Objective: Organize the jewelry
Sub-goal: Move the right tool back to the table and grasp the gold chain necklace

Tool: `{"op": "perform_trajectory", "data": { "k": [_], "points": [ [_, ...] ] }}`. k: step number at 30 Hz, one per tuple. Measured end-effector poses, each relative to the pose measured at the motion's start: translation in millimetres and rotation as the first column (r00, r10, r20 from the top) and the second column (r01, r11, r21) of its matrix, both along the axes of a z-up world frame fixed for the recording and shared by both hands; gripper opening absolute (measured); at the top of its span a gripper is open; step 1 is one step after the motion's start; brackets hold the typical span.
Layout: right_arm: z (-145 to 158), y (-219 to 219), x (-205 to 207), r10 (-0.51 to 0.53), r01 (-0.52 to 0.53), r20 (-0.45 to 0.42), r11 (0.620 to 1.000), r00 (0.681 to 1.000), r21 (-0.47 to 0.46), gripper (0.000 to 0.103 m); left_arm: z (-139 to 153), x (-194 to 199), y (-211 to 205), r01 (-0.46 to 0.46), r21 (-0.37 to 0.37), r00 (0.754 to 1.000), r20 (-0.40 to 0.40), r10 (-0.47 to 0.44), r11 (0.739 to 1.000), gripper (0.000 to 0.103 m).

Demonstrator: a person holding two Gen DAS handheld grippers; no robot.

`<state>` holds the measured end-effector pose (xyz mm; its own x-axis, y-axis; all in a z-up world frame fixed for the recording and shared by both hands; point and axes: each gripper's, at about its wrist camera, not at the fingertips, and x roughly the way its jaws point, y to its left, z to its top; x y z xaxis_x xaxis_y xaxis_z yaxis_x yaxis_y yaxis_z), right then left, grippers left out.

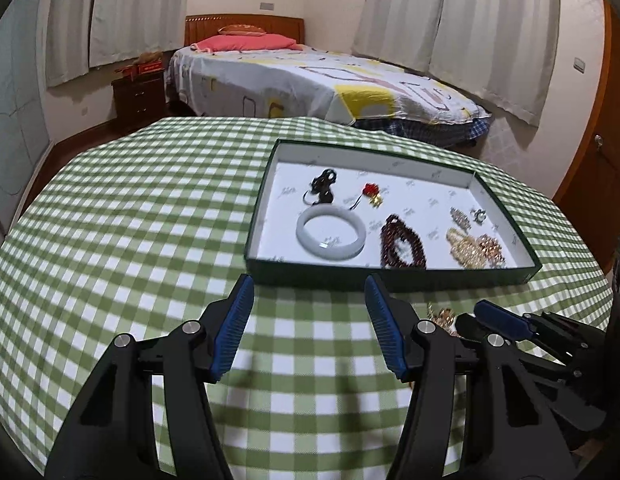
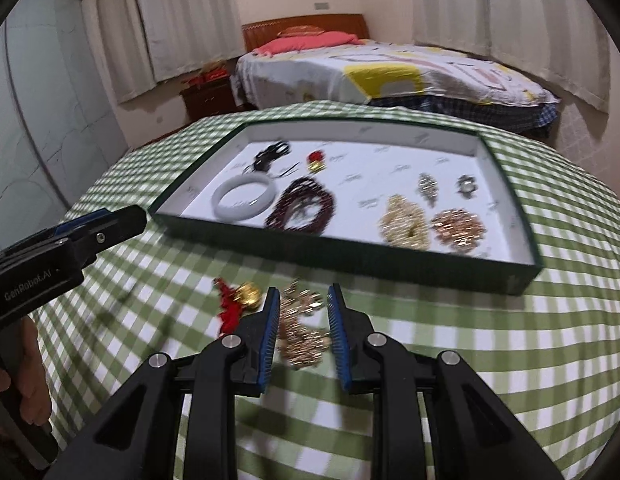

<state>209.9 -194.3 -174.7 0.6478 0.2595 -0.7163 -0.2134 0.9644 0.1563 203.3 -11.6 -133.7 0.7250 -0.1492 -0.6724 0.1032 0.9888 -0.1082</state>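
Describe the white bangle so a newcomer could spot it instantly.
Start at the shallow green tray on the checked tablecloth. In its near left corner lies the white bangle, beside a coil of dark red beads. It is the only smooth, solid, pale ring; everything around it is beaded, chained or knotted.

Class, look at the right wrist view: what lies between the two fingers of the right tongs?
A rose-gold chain lies bunched on the checked tablecloth between the fingers of the right tongs. The blurred right wrist view leaves contact unclear.
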Motion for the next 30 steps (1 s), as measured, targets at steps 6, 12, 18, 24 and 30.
{"op": "perform_trajectory", "data": {
  "k": [6,12,18,24,30],
  "points": [
    [-9,7,4,0.011,-0.012,-0.043,1.0,0.999,-0.012,0.026,-7,-7,2,0.002,0.001,1.0,-0.019,-0.002,1.0,0.056],
    [-12,7,7,0.012,-0.013,-0.057,1.0,0.998,-0.025,0.027,-11,-10,-5,0.015,0.008,1.0,-0.028,-0.015,1.0,0.056],
    [-13,6,4,0.024,-0.027,-0.042,0.997,0.999,-0.068,0.017,-16,-10,-10,0.018,0.007,0.999,-0.05,-0.017,1.0,0.056],
    [-11,-2,4,0.024,-0.025,-0.041,0.999,0.999,-0.044,0.01,-21,-11,-17,0.03,0.005,0.997,-0.067,-0.03,1.0,0.056],
    [0,-14,0,-0.008,0.008,-0.004,0.999,1.0,-0.039,0.01,-23,-11,-28,0.057,0.001,0.996,-0.074,-0.057,0.998,0.056]
  ]
}}
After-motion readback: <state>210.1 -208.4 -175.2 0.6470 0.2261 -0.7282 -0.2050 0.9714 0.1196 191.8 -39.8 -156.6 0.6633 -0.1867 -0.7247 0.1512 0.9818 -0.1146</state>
